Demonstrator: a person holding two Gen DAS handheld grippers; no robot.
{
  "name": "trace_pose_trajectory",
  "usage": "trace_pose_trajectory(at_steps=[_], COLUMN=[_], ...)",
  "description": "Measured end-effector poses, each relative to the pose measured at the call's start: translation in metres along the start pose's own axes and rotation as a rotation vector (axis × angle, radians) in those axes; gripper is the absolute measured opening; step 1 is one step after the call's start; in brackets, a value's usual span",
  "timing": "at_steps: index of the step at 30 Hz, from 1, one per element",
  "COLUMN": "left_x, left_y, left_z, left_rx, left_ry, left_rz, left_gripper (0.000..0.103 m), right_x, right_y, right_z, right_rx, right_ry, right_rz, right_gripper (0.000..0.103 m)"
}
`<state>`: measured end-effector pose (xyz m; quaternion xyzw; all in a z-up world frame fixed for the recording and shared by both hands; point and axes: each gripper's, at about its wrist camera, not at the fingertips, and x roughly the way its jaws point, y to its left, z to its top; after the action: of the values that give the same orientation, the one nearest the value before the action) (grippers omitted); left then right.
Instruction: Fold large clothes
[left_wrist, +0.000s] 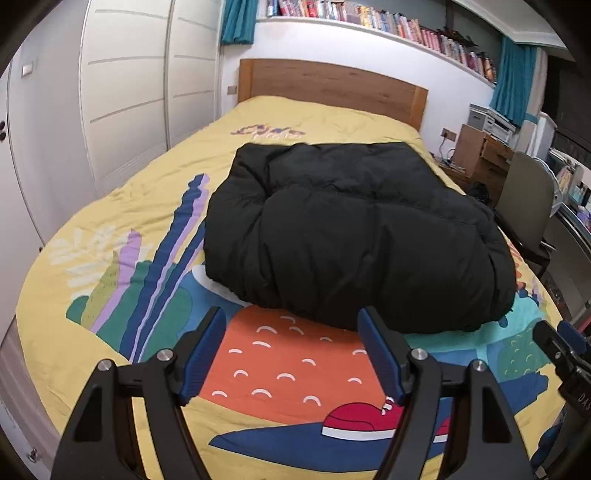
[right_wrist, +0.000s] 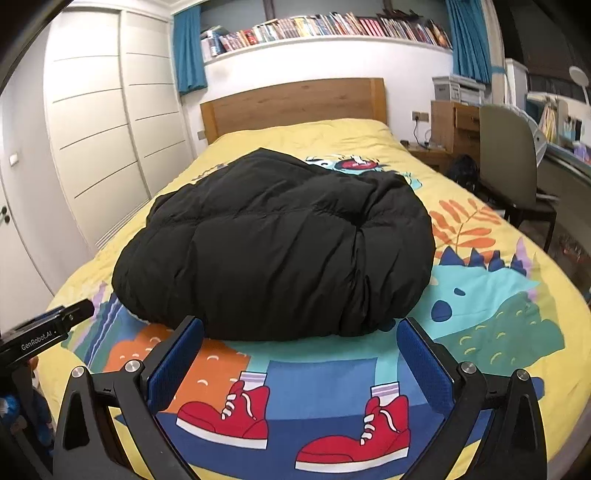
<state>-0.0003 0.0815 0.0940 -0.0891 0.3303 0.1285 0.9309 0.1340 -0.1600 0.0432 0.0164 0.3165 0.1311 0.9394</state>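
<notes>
A black puffy down jacket (left_wrist: 343, 236) lies folded into a thick bundle on the yellow patterned bedspread (left_wrist: 110, 229); it also shows in the right wrist view (right_wrist: 277, 243). My left gripper (left_wrist: 293, 321) is open and empty, just short of the bundle's near edge. My right gripper (right_wrist: 301, 330) is open and empty, its fingertips close to the bundle's near edge. The right gripper's body (left_wrist: 565, 347) shows at the right edge of the left wrist view, and the left gripper's body (right_wrist: 48, 328) at the left edge of the right wrist view.
The bed has a wooden headboard (left_wrist: 332, 85) at the far end. White wardrobe doors (left_wrist: 129, 92) line the left side. A chair (right_wrist: 513, 166), a wooden desk (right_wrist: 454, 122) and a bookshelf (right_wrist: 332, 26) stand to the right and behind.
</notes>
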Motion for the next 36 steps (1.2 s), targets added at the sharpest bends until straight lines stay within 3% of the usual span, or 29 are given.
trace_pose_trajectory(at_steps=[5,14,36], left_x=[-0.019,-0.03,-0.011], left_y=[-0.014,-0.016,-0.01], left_z=[0.002,0.006,0.002], left_rx=[0.04,0.063,0.081], left_ry=[-0.054,-0.08,-0.081], left_rz=[0.036,0.034,0.056], left_gripper=[0.073,0.073,0.073], right_x=[-0.013,-0.021,0.002], right_y=[0.009,0.001,-0.03], right_z=[-0.001,-0.004,-0.025], right_rx=[-0.041,-0.042,-0.001], right_ry=[-0.027,-0.039,0.038], right_rz=[-0.011,-0.031,-0.094], right_gripper=[0.103,0.103,0.103])
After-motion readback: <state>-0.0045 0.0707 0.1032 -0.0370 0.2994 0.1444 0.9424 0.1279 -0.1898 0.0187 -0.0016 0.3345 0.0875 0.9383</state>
